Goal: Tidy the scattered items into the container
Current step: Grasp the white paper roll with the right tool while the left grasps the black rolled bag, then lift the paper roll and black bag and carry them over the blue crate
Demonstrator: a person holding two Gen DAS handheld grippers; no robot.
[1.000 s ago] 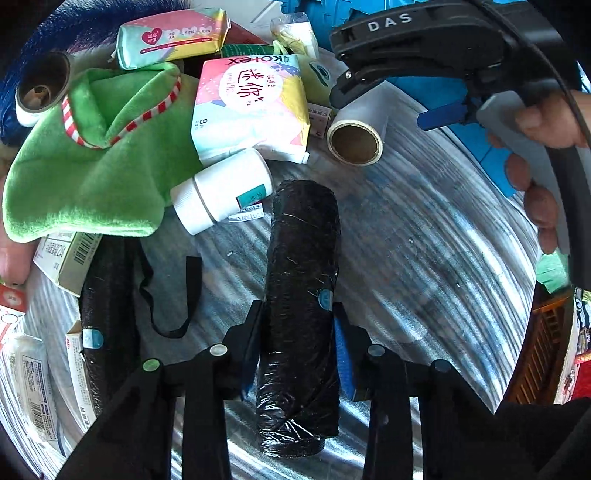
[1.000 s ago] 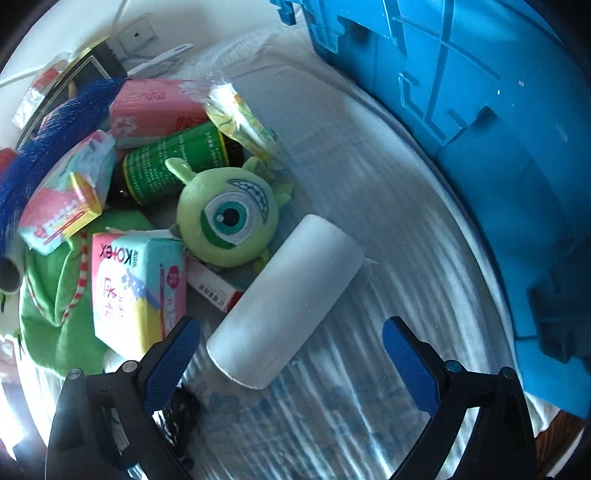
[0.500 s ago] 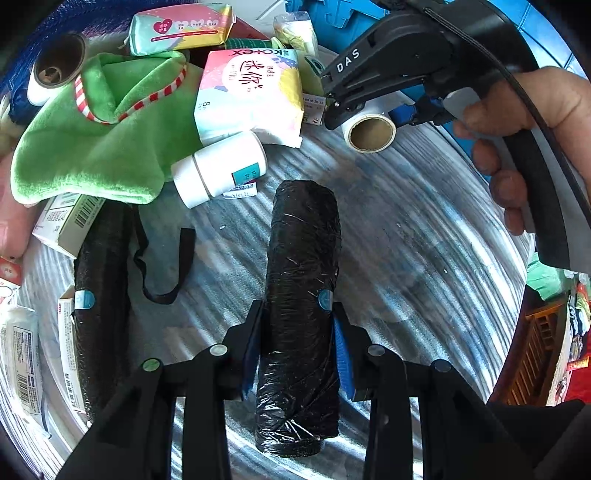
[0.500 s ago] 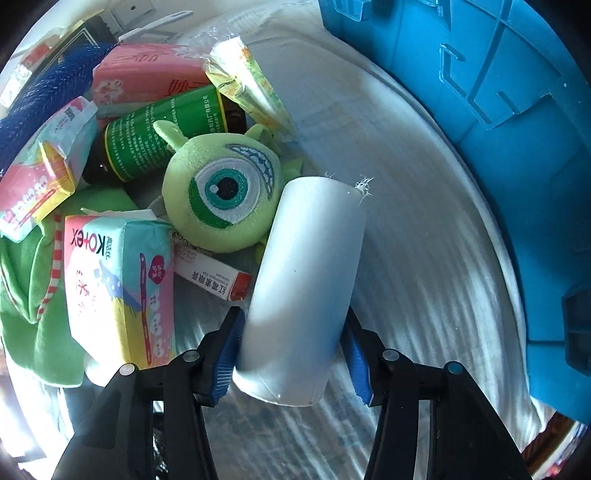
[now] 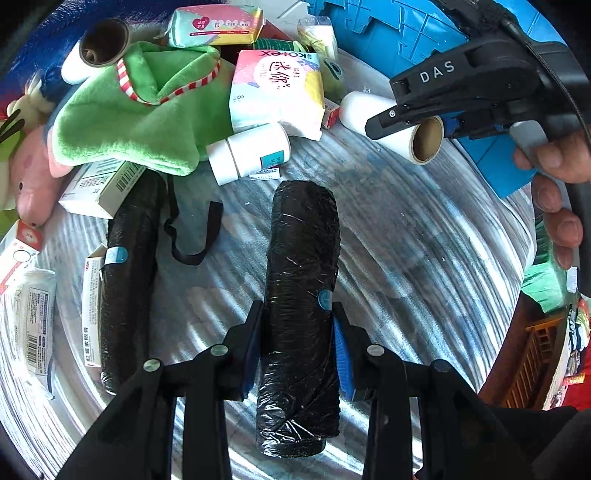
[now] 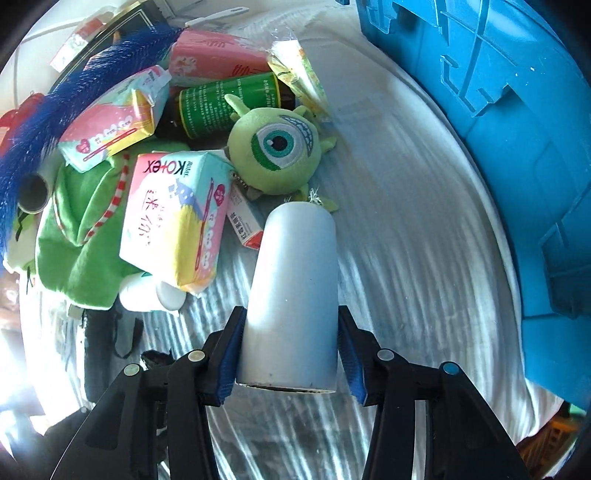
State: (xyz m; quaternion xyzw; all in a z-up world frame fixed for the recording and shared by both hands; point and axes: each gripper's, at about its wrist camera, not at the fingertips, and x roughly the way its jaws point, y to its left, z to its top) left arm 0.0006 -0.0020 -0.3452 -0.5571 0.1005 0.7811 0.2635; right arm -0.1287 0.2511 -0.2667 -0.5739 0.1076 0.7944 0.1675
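My left gripper (image 5: 297, 347) is shut on a black plastic-wrapped roll (image 5: 301, 295) and holds it over the striped cloth. My right gripper (image 6: 290, 350) is shut on a white paper roll (image 6: 293, 295); it shows in the left wrist view (image 5: 391, 127) at the upper right, held by the right gripper (image 5: 410, 118). The blue container (image 6: 517, 147) stands to the right, and also shows in the left wrist view (image 5: 388, 33). Scattered items lie to the left: a green one-eyed plush (image 6: 275, 149), a Kotex pack (image 6: 173, 218), a green cloth (image 5: 133, 122), a white bottle (image 5: 251, 153).
A second black roll (image 5: 125, 266) with a black strap (image 5: 192, 236) lies left of my held roll. Small boxes (image 5: 99, 184), a green can (image 6: 229, 101), pink packs (image 6: 214, 59), a blue feather (image 6: 44, 110) and a cardboard tube (image 5: 101, 44) crowd the pile. A wooden crate (image 5: 535, 354) stands at the right.
My right gripper closed on the white roll, turned it in line with the fingers and lifted it. My left gripper kept its hold on the black roll and rose slightly.
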